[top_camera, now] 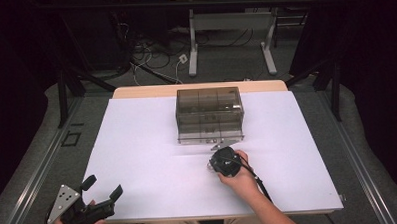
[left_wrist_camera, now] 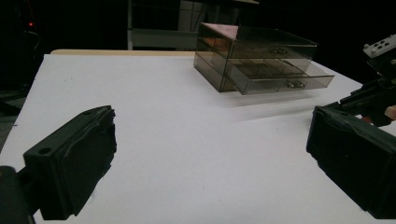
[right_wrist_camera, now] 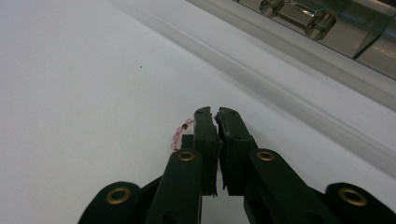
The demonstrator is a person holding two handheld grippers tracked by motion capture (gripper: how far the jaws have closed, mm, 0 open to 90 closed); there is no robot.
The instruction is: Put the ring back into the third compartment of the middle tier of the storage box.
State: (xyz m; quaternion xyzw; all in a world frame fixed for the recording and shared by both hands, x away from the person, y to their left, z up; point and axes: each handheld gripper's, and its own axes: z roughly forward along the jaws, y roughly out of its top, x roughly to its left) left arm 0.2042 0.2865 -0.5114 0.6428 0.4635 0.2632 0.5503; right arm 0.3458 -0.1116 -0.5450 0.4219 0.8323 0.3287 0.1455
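A smoky see-through drawer box (top_camera: pixel 209 114) stands at the middle back of the white table (top_camera: pixel 138 159). In the left gripper view its lower drawer (left_wrist_camera: pixel 280 79) sticks out a little. My right gripper (top_camera: pixel 224 158) hovers just in front of the box, pointing at it. Its jaws are shut (right_wrist_camera: pixel 214 114), and a short string of pink beads (right_wrist_camera: pixel 179 134) curls out beside the left jaw tip. The drawer's metal handle (right_wrist_camera: pixel 299 14) lies close ahead. My left gripper (top_camera: pixel 104 186) rests at the table's front left corner, jaws wide open (left_wrist_camera: pixel 212 121) with nothing between them.
Behind the table stand a light desk frame (top_camera: pixel 229 36) and loose cables on the floor (top_camera: pixel 154 56). Dark stands flank the table on both sides. The table's near edge runs just in front of the person's hands.
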